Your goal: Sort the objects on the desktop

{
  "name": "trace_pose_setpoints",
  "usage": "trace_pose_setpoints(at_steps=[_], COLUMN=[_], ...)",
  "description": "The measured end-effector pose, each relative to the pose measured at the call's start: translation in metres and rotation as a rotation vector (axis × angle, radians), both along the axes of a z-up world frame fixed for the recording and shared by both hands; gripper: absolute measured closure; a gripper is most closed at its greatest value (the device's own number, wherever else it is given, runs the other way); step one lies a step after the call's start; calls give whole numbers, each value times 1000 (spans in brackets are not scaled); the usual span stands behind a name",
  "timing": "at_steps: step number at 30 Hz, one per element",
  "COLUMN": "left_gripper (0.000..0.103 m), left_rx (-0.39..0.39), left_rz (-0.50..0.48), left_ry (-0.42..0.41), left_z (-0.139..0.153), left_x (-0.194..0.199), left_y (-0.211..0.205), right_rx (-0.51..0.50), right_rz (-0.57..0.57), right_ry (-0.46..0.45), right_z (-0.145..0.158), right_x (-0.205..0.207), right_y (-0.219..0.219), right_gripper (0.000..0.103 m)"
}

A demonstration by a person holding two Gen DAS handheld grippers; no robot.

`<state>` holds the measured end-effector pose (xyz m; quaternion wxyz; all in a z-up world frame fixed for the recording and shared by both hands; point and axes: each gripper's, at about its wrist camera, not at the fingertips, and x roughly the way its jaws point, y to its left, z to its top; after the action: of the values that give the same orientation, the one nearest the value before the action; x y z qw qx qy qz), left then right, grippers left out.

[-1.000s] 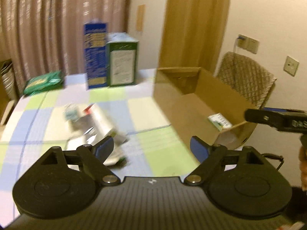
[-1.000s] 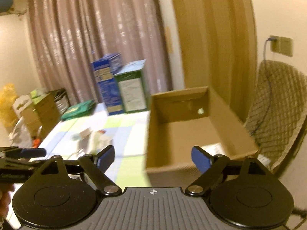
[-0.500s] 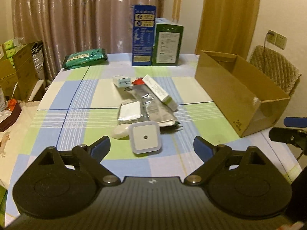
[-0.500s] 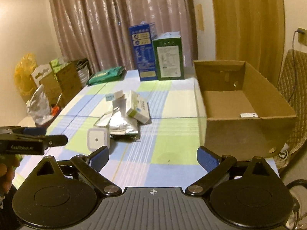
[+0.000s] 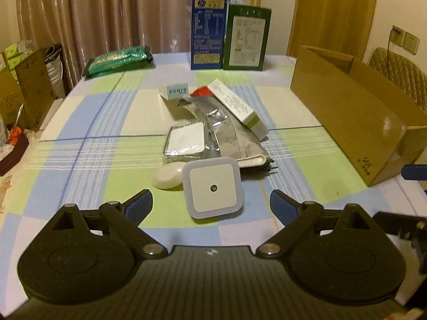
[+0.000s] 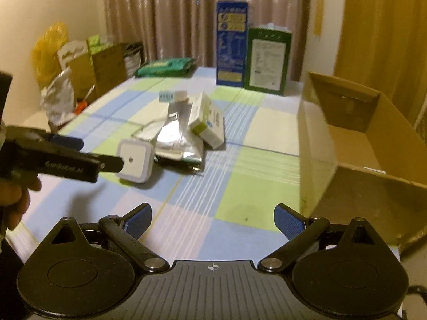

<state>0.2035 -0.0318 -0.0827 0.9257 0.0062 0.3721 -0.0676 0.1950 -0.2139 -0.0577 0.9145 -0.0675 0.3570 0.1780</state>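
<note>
I'm lining up my left hand-held gripper point(image 5: 210, 205), spread wide and empty, on the night light point(image 5: 212, 190) at frame centre; next, close in and clamp it.

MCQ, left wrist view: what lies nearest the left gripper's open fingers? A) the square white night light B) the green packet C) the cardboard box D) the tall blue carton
A: the square white night light sits on the tablecloth just ahead of the left gripper, between its spread fingertips' line of approach; the green packet and tall blue carton are at the far edge, the cardboard box off to the right.
</note>
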Motion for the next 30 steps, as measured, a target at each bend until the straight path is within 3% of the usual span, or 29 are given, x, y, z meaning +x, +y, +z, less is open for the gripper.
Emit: trace_pose_setpoints(at_steps=[12, 15, 18, 21, 24, 30], left_gripper=[17, 25, 42, 42, 42, 42], left_rx=[57, 59, 51, 69, 69, 90], left_rz=[28, 48, 49, 35, 62, 124], left_ry=[22, 32, 44, 60, 55, 55], left_z=[-42, -47, -48, -45, -36, -23], left_x=[39, 45, 49, 46, 36, 25], left_y=[-19, -17, -15, -13, 1, 37], right_rx=[8, 7, 7, -4, -11, -56], right_rz=[56, 54, 61, 79, 117, 274], right_ry=[10, 9, 7, 1, -1, -61], right_z=[-45, -48, -50, -47, -43, -32], right_x=[51, 59, 64, 68, 73, 80], right_y=[11, 12, 13, 17, 24, 60], right_gripper=[8, 8, 8, 9, 22, 35])
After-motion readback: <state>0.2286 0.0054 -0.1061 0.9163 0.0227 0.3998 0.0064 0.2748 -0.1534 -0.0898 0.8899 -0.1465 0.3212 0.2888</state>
